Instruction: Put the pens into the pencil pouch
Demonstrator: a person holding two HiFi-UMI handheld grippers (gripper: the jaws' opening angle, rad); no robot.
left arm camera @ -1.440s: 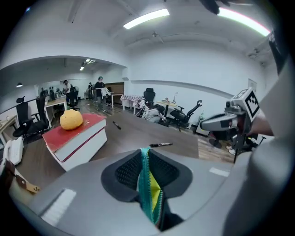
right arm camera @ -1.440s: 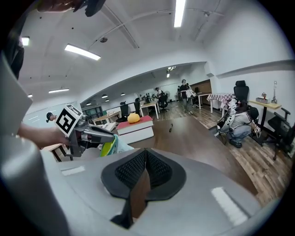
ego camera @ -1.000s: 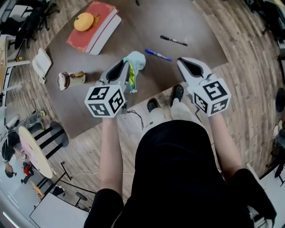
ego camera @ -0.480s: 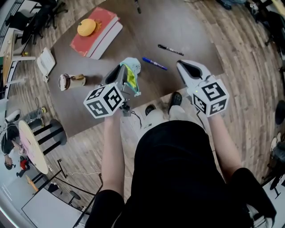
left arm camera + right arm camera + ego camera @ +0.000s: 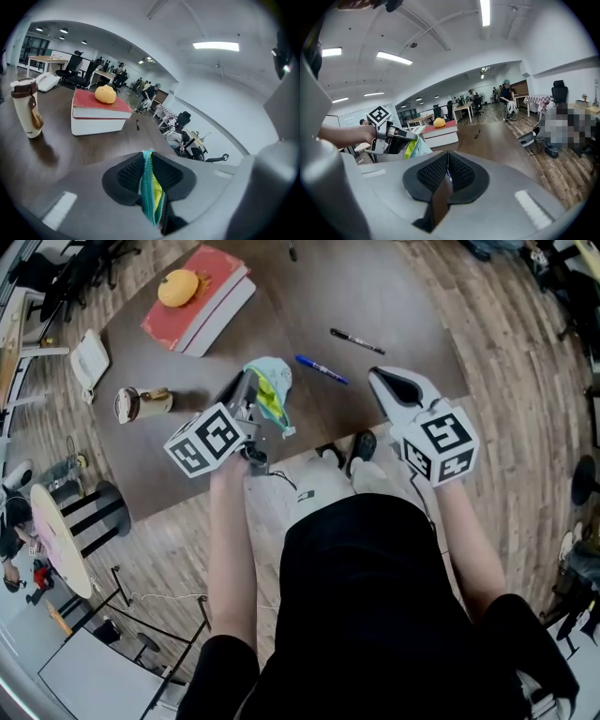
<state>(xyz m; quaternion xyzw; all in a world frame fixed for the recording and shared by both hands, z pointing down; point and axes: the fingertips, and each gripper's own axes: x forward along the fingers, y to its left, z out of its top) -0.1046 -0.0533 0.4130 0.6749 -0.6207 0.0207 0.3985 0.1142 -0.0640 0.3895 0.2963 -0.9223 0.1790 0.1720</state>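
My left gripper (image 5: 251,392) pinches the teal zipper edge of the pencil pouch (image 5: 270,385) over the near part of the brown table (image 5: 394,306). Its jaws are opening, while the pads still clamp the teal and yellow-green fabric (image 5: 151,197). A blue pen (image 5: 322,369) lies on the table just right of the pouch, with a black pen (image 5: 356,340) farther back. My right gripper (image 5: 380,381) hovers to the right of the blue pen, jaws together with nothing held. From the right gripper view the pouch (image 5: 417,147) hangs from the left gripper at the left.
Two red books (image 5: 211,306) with an orange fruit (image 5: 178,287) on top lie at the far left of the table. A lidded cup (image 5: 141,404) stands at the left edge. Another dark pen (image 5: 292,251) lies at the far edge. My shoes (image 5: 361,444) show below the near edge.
The left gripper has rolled and shifted a little left, its marker cube turning, with the pouch still in it. The right gripper has barely shifted.
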